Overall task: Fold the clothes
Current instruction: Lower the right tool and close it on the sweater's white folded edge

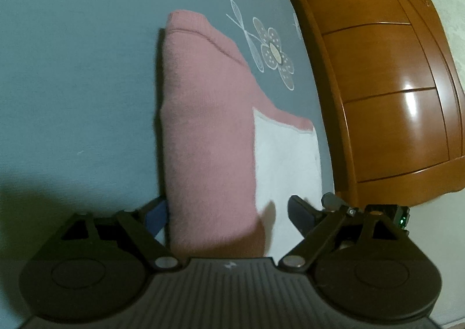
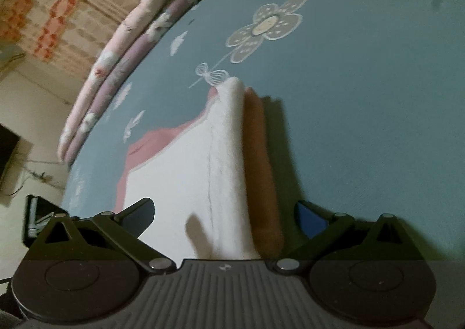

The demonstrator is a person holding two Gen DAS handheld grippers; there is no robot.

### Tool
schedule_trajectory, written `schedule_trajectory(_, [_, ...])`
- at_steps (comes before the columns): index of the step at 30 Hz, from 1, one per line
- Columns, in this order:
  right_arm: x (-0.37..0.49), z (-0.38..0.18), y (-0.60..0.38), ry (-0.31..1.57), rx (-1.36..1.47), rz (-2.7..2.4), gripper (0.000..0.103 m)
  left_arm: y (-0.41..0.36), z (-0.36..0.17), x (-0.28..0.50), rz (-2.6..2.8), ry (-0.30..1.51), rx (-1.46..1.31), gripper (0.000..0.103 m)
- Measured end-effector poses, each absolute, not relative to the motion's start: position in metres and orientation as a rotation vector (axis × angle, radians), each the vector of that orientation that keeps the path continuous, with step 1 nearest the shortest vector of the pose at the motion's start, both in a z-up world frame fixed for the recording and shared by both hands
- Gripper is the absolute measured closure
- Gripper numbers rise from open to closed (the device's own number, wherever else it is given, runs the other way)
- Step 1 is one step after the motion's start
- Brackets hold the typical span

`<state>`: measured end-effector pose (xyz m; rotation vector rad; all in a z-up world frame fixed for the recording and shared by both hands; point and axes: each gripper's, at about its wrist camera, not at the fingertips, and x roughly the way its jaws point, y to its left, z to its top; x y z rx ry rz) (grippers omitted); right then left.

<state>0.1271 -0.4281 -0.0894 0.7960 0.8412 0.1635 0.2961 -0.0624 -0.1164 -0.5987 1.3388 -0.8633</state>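
Left gripper (image 1: 226, 212) spread wide, jaws either side of the folded pink-and-white knitted garment (image 1: 209, 131) — not pinching it. Right gripper (image 2: 225, 214) likewise spread, straddling the same garment's thick folded edge. Garment lies on the blue flower-printed bedsheet (image 1: 72, 53), near the edge by the glossy brown wooden headboard (image 1: 386, 90).

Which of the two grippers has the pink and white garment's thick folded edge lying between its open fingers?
Both: the left gripper straddles the fuzzy pink-and-white garment's pink fold, the right gripper its white fold.
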Motion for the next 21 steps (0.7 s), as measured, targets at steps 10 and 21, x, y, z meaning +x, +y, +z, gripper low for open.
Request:
schedule_trajectory(10, [0.174, -0.095, -0.441, 0.818, 0.834, 0.271, 0.000, -0.073, -0.114, 0.304, -0.874, 1.321, -0.593, 0.008])
schedule_trajectory(21, [0.131, -0.096, -0.417, 0.835, 0.845, 0.239, 0.000, -0.071, -0.113, 0.310, -0.929, 1.250, -0.559, 0.008])
